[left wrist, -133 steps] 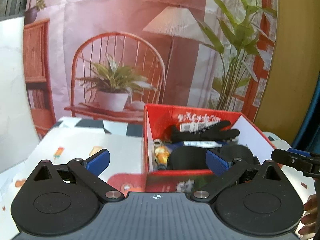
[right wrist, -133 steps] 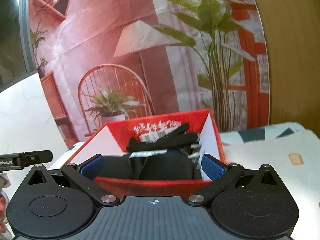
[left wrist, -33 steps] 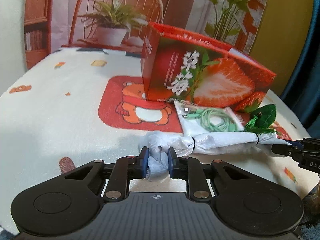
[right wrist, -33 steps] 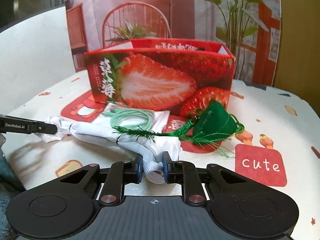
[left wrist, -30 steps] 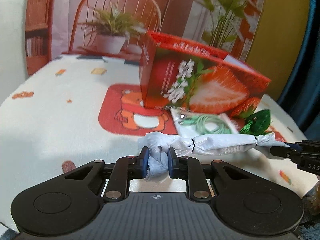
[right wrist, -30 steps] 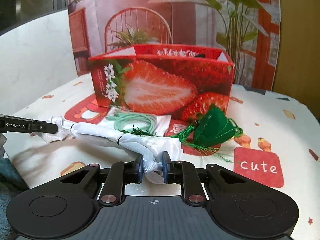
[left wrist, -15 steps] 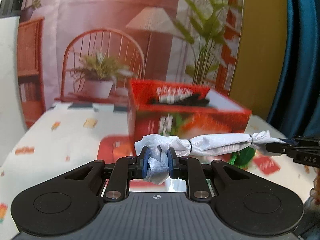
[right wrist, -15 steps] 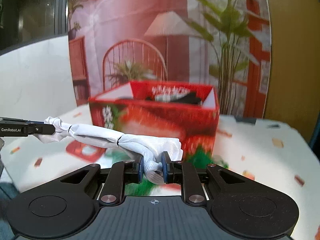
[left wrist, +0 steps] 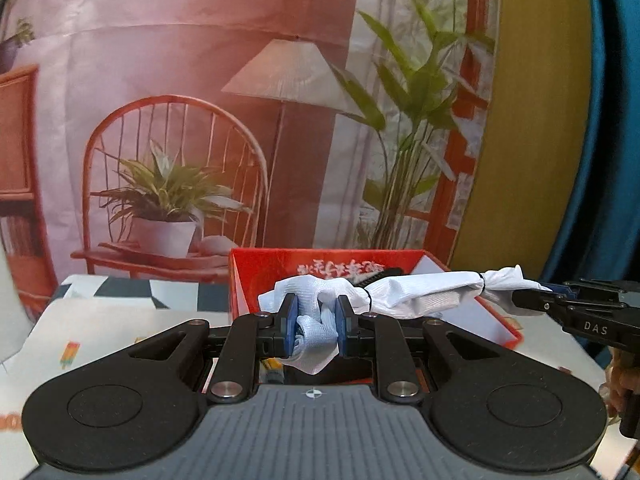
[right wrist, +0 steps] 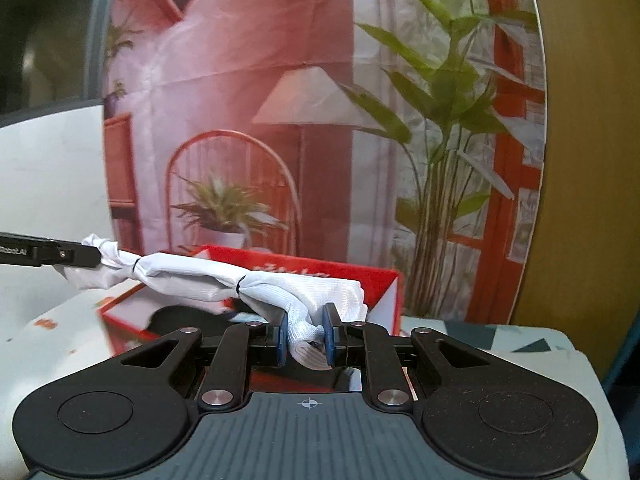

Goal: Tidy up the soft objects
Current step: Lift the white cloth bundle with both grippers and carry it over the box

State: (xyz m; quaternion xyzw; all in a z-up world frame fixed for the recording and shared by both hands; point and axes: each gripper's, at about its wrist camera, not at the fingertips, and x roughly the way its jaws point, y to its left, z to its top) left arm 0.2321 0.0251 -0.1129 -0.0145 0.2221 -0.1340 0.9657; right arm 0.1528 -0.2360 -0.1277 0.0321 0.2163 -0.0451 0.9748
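Note:
A long white cloth roll [left wrist: 416,288], tied with thin black bands, hangs stretched between my two grippers. My left gripper [left wrist: 314,322] is shut on its left end. My right gripper [right wrist: 306,338] is shut on its right end; the roll also shows in the right wrist view [right wrist: 188,276]. The roll is held in the air above the open red strawberry box [left wrist: 256,276], which also shows in the right wrist view [right wrist: 380,280]. Dark items lie inside the box. The right gripper's tip [left wrist: 532,300] shows in the left wrist view.
The box stands on a white patterned tablecloth [left wrist: 120,316]. A printed backdrop with a chair, lamp and plants [left wrist: 180,152] hangs behind the table. A blue curtain [left wrist: 612,120] is at the right.
Both grippers have lifted the white roll off the table, from in front of the box up to above its open top. The green items on the table have dropped out of view.

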